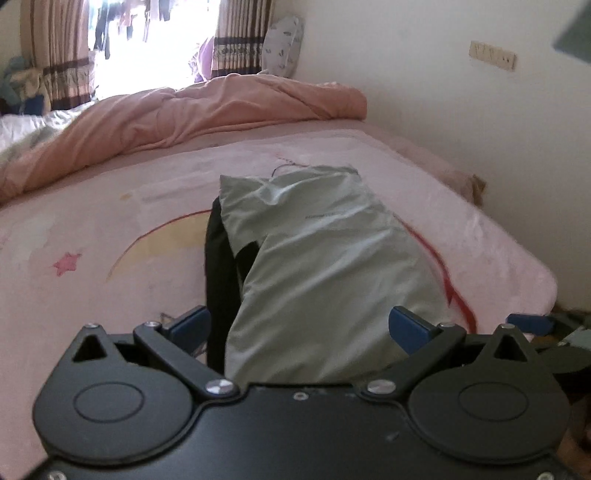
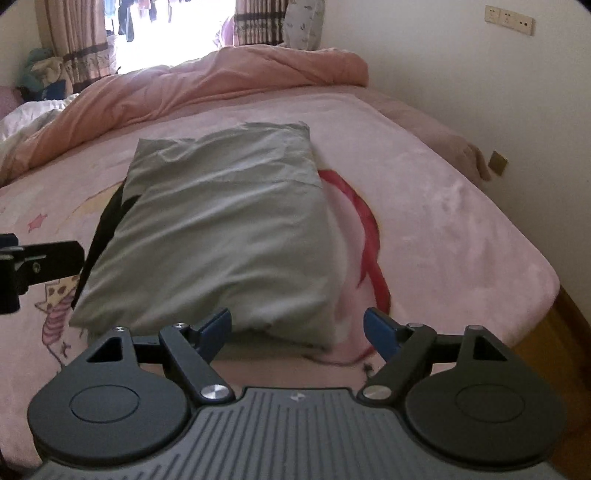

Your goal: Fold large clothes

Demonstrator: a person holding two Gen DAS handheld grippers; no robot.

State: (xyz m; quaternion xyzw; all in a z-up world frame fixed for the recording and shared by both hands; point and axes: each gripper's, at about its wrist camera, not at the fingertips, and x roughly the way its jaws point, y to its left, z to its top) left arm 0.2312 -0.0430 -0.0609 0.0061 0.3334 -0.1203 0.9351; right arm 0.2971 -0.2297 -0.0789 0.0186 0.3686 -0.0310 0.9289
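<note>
A pale grey-green garment [image 1: 325, 266] lies folded into a long rectangle on the pink printed bedspread [image 1: 110, 229]. A black layer [image 1: 218, 280] shows along its left side. My left gripper [image 1: 301, 326] stands open over the garment's near end, its blue pads wide apart and pressing on nothing. In the right wrist view the same garment [image 2: 221, 236] stretches away from me. My right gripper [image 2: 298, 332] is open at its near edge, with the cloth's corner between the pads but not pinched. The left gripper's black body [image 2: 37, 266] shows at the left of that view.
A bunched salmon-pink duvet [image 2: 221, 77] lies across the far end of the bed, with a patterned pillow [image 2: 303, 22] against the curtains. A cream wall [image 2: 461, 92] runs along the right. The bed's right edge [image 2: 546, 280] drops to a wooden floor.
</note>
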